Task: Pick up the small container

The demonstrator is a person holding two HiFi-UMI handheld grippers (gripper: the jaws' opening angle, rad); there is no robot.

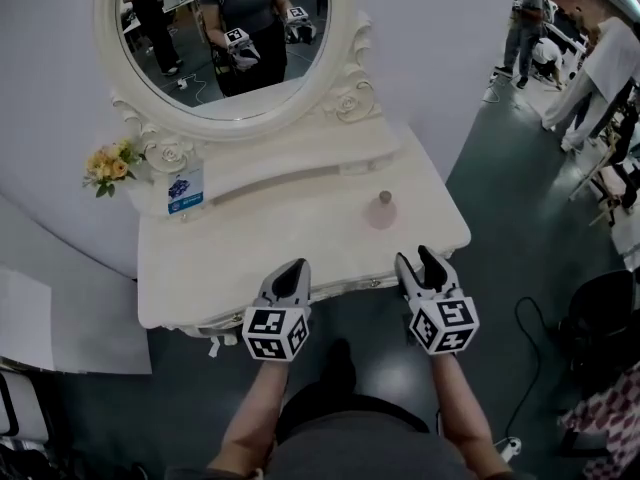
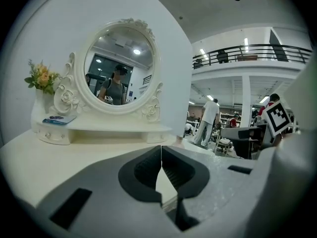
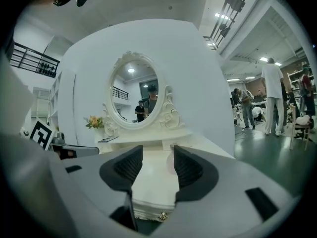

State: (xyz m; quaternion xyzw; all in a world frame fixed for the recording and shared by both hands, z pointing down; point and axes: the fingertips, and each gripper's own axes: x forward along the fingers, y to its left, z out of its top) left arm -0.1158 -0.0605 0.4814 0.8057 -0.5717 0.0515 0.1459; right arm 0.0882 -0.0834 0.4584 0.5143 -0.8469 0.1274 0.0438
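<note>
The small container [image 1: 381, 211] is a pale pink bottle with a round stopper. It stands on the right part of the white vanity table [image 1: 250, 248]. My right gripper [image 1: 420, 260] hovers over the table's front edge, just short of the container, and its jaws stand open with nothing between them. In the right gripper view the container [image 3: 170, 162] shows ahead in the gap, close to the right jaw. My left gripper [image 1: 293, 268] sits at the front edge near the middle, shut and empty, with its pads meeting [image 2: 161, 157].
An oval mirror [image 1: 225, 28] in an ornate white frame rises at the table's back. A vase of yellow flowers [image 1: 110, 165] and a blue card [image 1: 186, 190] stand at the back left. People stand at the far right, and a cable [image 1: 530, 328] lies on the dark floor.
</note>
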